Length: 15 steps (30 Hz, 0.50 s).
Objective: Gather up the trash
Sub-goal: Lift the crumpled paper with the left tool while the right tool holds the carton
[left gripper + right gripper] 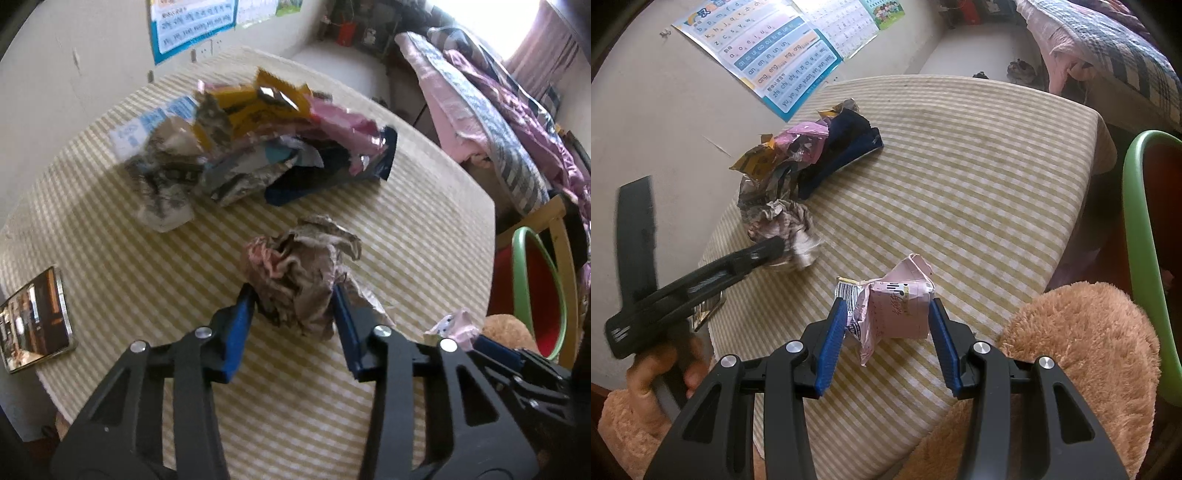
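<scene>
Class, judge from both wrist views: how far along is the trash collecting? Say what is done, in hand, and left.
Done: nothing visibly binned; what shows of the bin looks empty. In hand: the left tongs bracket a crumpled wrapper, and the right tongs bracket a pink carton; both pieces seem to be off the table. Left: the wrapper pile.

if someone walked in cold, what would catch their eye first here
First, the heap of bright wrappers at the far side of the striped table. Then the two grippers at the near edge: the left gripper closed around a crumpled paper wad, the right gripper around a crushed pink carton. A green-rimmed bin stands beside the table's right edge.
</scene>
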Tool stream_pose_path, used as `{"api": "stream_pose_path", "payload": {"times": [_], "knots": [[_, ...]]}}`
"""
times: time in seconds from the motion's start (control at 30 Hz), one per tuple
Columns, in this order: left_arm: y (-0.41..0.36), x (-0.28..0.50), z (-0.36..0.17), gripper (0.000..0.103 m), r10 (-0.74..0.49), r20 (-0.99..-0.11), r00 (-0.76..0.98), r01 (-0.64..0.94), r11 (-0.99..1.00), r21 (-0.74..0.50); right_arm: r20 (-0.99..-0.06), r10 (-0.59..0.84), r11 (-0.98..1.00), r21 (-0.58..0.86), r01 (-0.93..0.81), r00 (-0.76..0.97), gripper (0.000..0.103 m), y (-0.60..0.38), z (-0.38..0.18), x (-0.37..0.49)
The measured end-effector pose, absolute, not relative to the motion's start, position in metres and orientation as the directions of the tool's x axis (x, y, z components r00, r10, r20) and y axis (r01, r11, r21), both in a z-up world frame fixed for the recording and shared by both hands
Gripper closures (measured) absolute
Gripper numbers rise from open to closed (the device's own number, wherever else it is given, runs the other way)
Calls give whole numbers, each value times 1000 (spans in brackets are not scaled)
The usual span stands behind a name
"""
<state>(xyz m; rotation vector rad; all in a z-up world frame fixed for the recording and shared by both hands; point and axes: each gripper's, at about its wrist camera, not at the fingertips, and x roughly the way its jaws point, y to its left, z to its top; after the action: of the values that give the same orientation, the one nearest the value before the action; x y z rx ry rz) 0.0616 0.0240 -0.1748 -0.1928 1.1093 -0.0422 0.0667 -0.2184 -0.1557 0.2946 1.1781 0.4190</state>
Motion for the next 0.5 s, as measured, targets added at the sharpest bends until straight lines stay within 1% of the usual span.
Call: {"api": "stream_pose_path", "payload": {"times": [0.07, 0.2, 0.5], "knots": [[28, 54, -165, 62, -124, -876, 467, -72, 982, -177, -828, 459, 889, 427, -167, 322, 58, -217, -155, 66], [31, 38, -142, 62, -158, -849, 505, -86, 969, -232, -831, 449, 893, 408, -189, 329, 58, -211, -147, 64], [6, 29, -91, 62, -192, -784, 591, 4, 972, -235, -775, 459, 888, 420, -190, 435, 58, -219, -102, 63]]}}
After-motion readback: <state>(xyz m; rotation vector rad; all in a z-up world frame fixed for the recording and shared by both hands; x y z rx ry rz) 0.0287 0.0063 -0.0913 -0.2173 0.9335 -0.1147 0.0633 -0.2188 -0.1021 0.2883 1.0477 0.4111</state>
